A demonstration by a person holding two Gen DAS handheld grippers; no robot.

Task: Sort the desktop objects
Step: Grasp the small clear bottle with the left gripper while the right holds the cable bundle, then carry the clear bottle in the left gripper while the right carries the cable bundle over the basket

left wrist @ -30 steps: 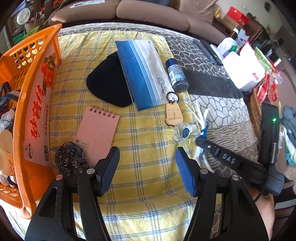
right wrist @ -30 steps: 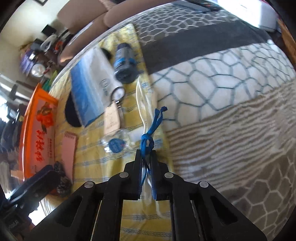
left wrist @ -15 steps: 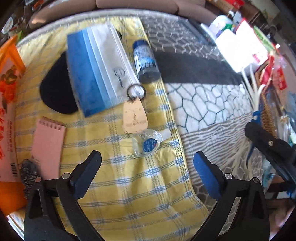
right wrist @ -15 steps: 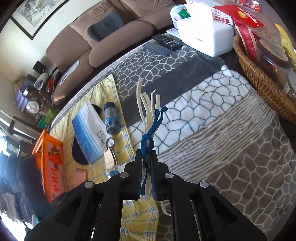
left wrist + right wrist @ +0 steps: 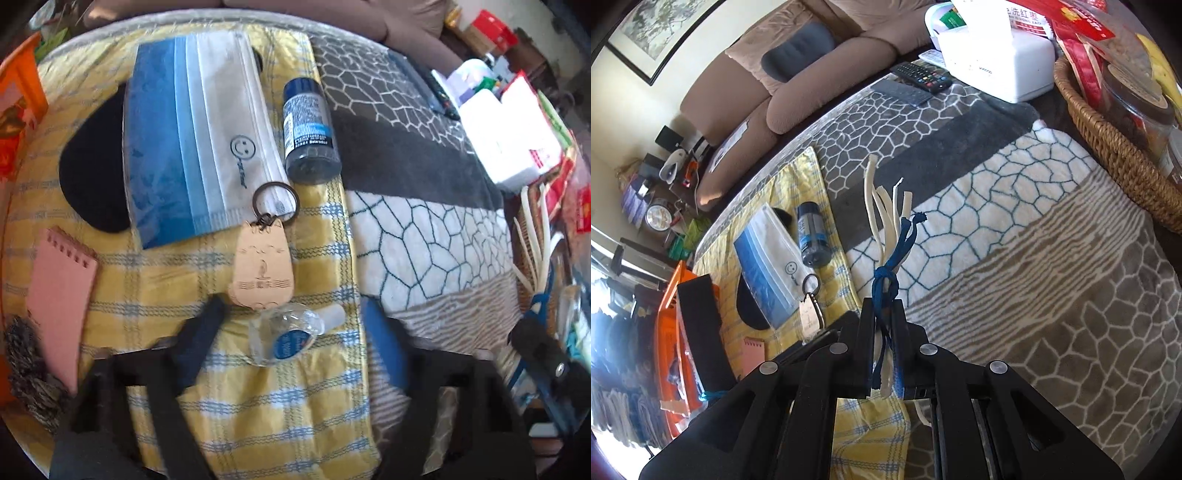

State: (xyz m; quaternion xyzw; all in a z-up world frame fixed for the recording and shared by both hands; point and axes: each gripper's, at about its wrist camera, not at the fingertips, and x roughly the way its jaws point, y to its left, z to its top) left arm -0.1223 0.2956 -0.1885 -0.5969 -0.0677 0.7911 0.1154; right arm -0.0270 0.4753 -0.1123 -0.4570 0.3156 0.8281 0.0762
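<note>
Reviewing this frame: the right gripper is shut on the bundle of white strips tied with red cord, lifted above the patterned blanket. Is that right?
Not quite: the cord is blue, not red. The right wrist view shows the right gripper shut on the bundle of white strips, knotted with blue cord, lifted above the patterned blanket.

A small clear bottle (image 5: 286, 338) with a blue round label lies on its side on a yellow checked cloth (image 5: 155, 280). Just above it lies a cat-shaped wooden keyring (image 5: 263, 268), whose metal ring rests on a blue-and-white striped pouch (image 5: 195, 144). A dark blue bottle (image 5: 309, 133) lies beside the pouch. A pink spiral notepad (image 5: 61, 299) lies at the left. A bundle of pale strips tied with blue cord (image 5: 886, 273) is raised above the bench.
</note>
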